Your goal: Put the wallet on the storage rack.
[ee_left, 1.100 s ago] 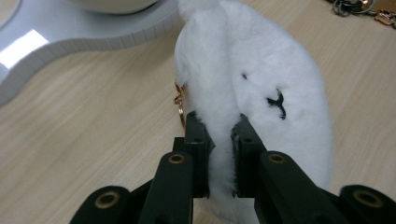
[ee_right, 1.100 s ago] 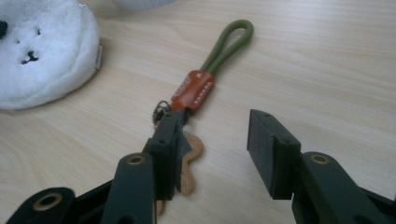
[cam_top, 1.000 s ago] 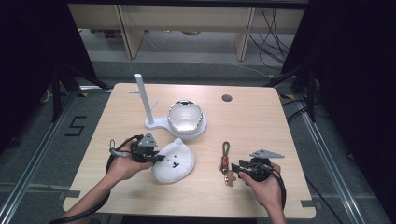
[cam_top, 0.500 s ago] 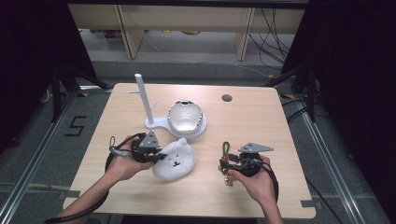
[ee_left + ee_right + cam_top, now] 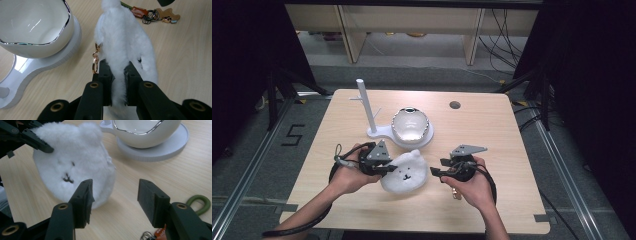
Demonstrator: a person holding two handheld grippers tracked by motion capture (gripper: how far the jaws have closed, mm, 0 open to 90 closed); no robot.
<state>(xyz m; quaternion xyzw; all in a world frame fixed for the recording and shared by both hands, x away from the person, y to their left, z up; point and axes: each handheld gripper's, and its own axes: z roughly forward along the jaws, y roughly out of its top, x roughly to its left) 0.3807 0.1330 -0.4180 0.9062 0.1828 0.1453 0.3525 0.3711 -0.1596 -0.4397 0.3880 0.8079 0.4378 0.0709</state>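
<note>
Right tool (image 5: 438,168) has shifted left toward the pouch (image 5: 406,173), jaws apart. Left tool (image 5: 117,82) clamps its fluffy edge; a thin pinch risks slipping.

A dim room around one lit wooden surface.
The pale wood surface (image 5: 492,130) has a round grommet hole (image 5: 455,105) near its far edge and stands on grey floor (image 5: 422,75). Light wooden shelving (image 5: 412,22) sits beyond, cables (image 5: 507,35) trail at the right, dark curtains (image 5: 592,75) flank both sides, and a "5" (image 5: 294,135) marks the floor left.
</note>
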